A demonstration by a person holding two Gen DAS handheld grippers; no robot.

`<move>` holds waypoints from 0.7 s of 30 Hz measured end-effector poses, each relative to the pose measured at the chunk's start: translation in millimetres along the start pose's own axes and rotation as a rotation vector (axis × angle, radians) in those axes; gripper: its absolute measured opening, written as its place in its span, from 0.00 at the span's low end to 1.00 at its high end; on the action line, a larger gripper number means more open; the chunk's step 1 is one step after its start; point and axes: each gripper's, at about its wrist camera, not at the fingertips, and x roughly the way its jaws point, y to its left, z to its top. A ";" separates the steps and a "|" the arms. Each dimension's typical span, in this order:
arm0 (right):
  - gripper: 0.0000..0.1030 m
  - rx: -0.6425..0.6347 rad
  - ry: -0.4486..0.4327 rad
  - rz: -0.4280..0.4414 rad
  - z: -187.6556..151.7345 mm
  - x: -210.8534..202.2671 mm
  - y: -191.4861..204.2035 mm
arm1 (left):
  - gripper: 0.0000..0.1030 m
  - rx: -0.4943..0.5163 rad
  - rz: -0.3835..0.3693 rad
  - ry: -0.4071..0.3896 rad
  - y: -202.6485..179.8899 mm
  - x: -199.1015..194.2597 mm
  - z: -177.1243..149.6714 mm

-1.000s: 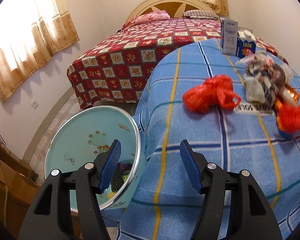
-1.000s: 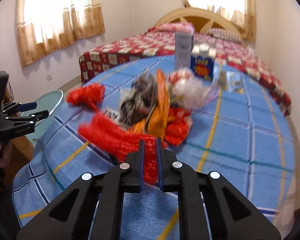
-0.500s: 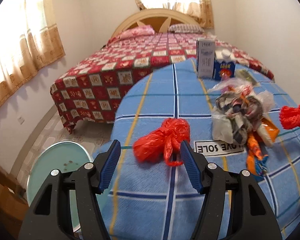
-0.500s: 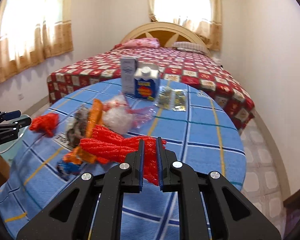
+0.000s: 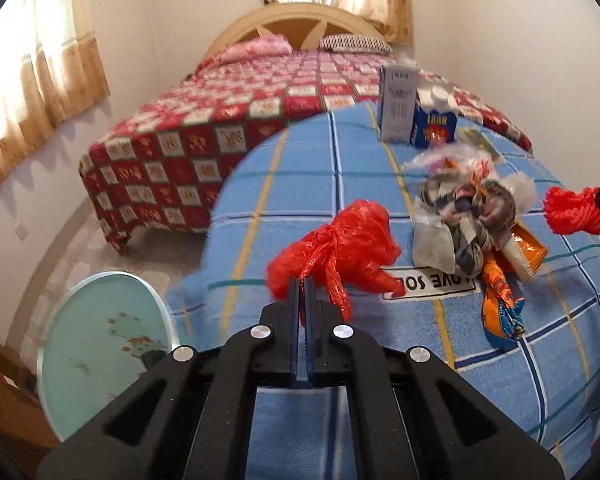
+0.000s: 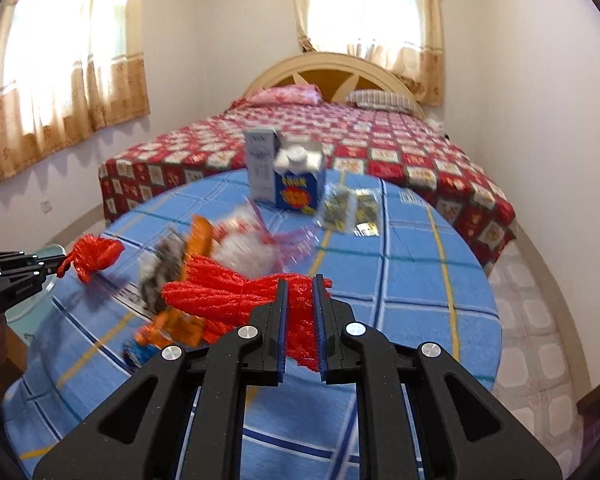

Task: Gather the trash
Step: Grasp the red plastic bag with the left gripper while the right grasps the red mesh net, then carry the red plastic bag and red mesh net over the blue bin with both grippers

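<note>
My left gripper (image 5: 303, 294) pinches the red plastic bag (image 5: 340, 246) by its knot to carry it to the bin (image 5: 104, 344) below the table edge, my right gripper (image 6: 300, 300) clamps the red mesh net (image 6: 236, 294), and farther off the cartons (image 6: 286, 174) wait.

Left gripper (image 5: 304, 286) pinched tight on red plastic bag (image 5: 340, 240) at fingertips. Right gripper (image 6: 300, 284) clamping red mesh netting (image 6: 236, 296), apparently lifted.

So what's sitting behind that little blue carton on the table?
Behind the blue carton, a taller grey carton stands close against it, its lower right part covered. Beyond both lies the bed. Whatever the cartons themselves hide on the tablecloth cannot be seen.
</note>
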 end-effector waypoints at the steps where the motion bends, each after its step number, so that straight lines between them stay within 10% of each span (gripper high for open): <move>1: 0.12 -0.006 -0.016 0.012 5.1 -2.8 5.9 | 0.02 0.002 0.018 -0.019 5.2 -9.5 0.1; 21: 0.13 -0.161 -0.040 0.225 54.7 52.8 139.8 | 0.02 -0.104 0.238 -0.007 92.7 -37.0 -24.9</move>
